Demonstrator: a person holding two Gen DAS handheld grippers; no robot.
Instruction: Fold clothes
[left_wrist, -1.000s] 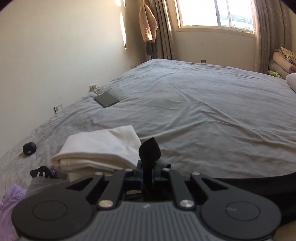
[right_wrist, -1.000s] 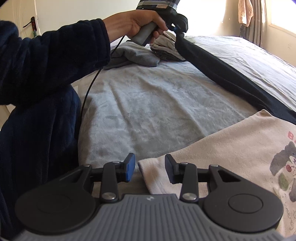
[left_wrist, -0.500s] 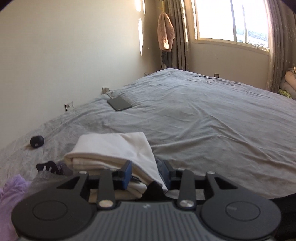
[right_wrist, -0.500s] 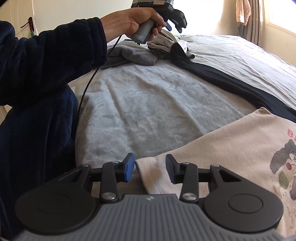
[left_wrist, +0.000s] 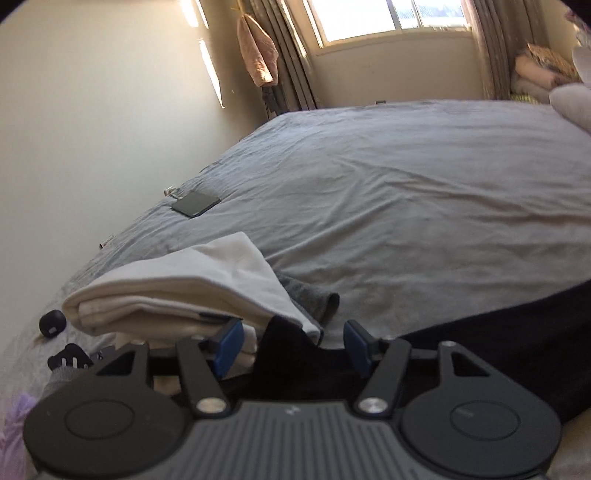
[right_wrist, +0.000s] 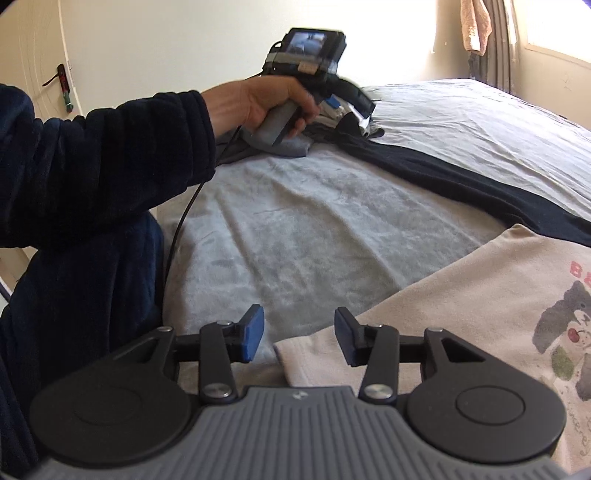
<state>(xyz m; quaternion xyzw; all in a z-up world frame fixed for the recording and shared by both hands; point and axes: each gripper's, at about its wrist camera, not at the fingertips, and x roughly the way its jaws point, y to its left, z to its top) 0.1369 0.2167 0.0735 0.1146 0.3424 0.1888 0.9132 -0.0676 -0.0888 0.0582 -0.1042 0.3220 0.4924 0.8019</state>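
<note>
A dark navy garment (right_wrist: 461, 177) lies stretched across the grey bed; its end (left_wrist: 280, 343) rests between the spread jaws of my left gripper (left_wrist: 291, 345), which is open. A folded white garment (left_wrist: 177, 291) sits on a pile just ahead of it, with grey cloth (left_wrist: 310, 299) beneath. My right gripper (right_wrist: 299, 338) is open, its jaws either side of the corner of a beige printed T-shirt (right_wrist: 480, 306) that lies flat. The left gripper also shows in the right wrist view (right_wrist: 347, 107), over the pile.
A dark flat tablet (left_wrist: 195, 203) and a small black round object (left_wrist: 53, 323) lie near the bed's left edge by the wall. Lilac cloth (left_wrist: 14, 417) shows at lower left. Pillows (left_wrist: 543, 70) are at far right. My arm in a dark robe (right_wrist: 92, 166) reaches across.
My left gripper was shut on the dark garment and held it up; it has lowered to the pile, opened wide and let the garment drop onto the bed. The right gripper has barely moved.
</note>
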